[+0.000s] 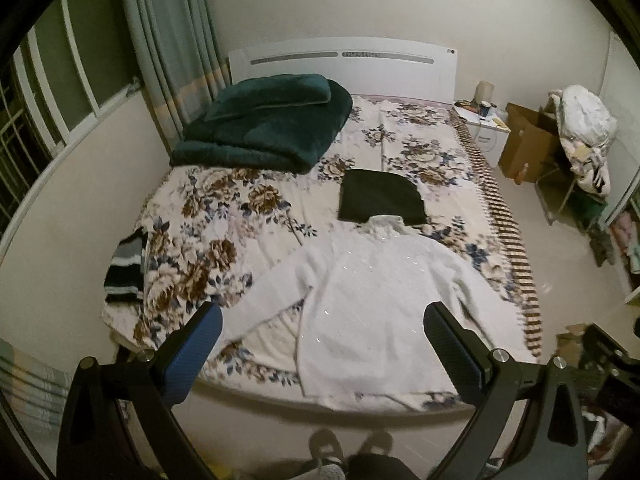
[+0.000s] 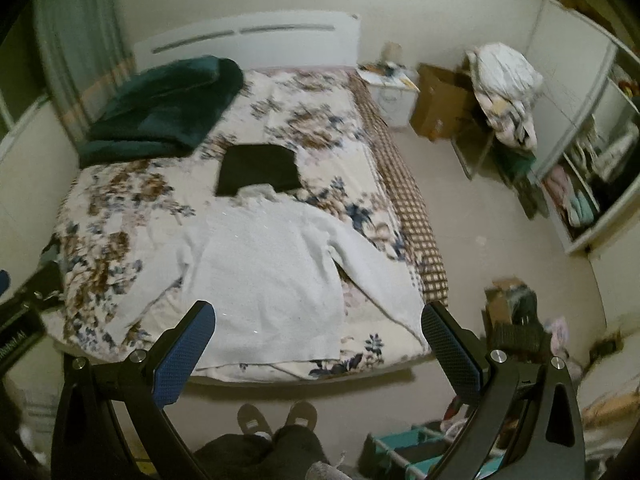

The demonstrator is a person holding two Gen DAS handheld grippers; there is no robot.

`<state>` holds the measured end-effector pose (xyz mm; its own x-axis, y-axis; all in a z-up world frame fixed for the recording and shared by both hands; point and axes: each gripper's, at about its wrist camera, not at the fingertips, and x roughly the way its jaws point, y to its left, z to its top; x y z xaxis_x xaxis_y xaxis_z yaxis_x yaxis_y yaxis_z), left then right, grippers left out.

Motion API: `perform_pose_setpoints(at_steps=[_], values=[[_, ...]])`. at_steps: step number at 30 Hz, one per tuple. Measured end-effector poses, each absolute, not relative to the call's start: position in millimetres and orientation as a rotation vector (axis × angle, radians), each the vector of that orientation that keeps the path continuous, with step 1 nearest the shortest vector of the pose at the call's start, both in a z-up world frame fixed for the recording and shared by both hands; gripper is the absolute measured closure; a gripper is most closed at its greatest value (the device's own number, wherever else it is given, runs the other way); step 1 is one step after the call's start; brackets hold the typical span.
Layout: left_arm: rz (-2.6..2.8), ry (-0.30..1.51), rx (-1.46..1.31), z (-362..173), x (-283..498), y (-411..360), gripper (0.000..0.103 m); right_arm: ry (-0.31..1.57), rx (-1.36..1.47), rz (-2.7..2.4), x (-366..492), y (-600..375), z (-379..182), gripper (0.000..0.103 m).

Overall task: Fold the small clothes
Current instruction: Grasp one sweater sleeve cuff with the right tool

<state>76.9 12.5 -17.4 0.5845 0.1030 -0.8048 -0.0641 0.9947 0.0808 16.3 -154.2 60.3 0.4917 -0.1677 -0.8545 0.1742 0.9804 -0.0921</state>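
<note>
The bed [image 1: 248, 216], spread with a flowered cover, fills the room ahead of both grippers, its foot edge just below their fingertips. Far beyond the left gripper [image 1: 322, 320], up near the white headboard [image 1: 340, 60], a dark green blanket [image 1: 264, 128] lies folded in a thick heap. Straight ahead of both grippers, the white sweater [image 1: 372, 304] lies flat on the near half of the bed, collar pointing away, one sleeve slanting out past the left gripper's left finger, the other running toward the right gripper [image 2: 318, 318] and the bed's checked edge. Just beyond the collar, touching it, sits a folded black garment [image 1: 380, 198]. Off to the left gripper's far left, a striped black-and-grey piece [image 1: 126, 268] hangs at the bed's side. Both grippers hover above the sweater's hem with their blue-padded fingers spread wide, holding nothing. Below them, the person's two slippers [image 2: 276, 416] stand on the floor at the bed's foot.
</note>
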Motion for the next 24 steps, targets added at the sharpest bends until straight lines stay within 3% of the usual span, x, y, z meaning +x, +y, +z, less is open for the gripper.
perform_pose_setpoints(at_steps=[11,18,24], values=[[0.119,1.071,0.164,-162.6,160.3,-33.8,0.000,1.166,0.140,-0.359,115.2,-235.0,-106.3,0.000],[0.192,1.127,0.257,-255.6,208.3,-78.1,0.000,1.287,0.259,-0.417,174.2,-357.8,-255.1,0.000],[0.240,1.217,0.236,-348.0,245.8,-109.4,0.000,1.349,0.341,-0.544,169.3,-467.0,-370.7,0.000]])
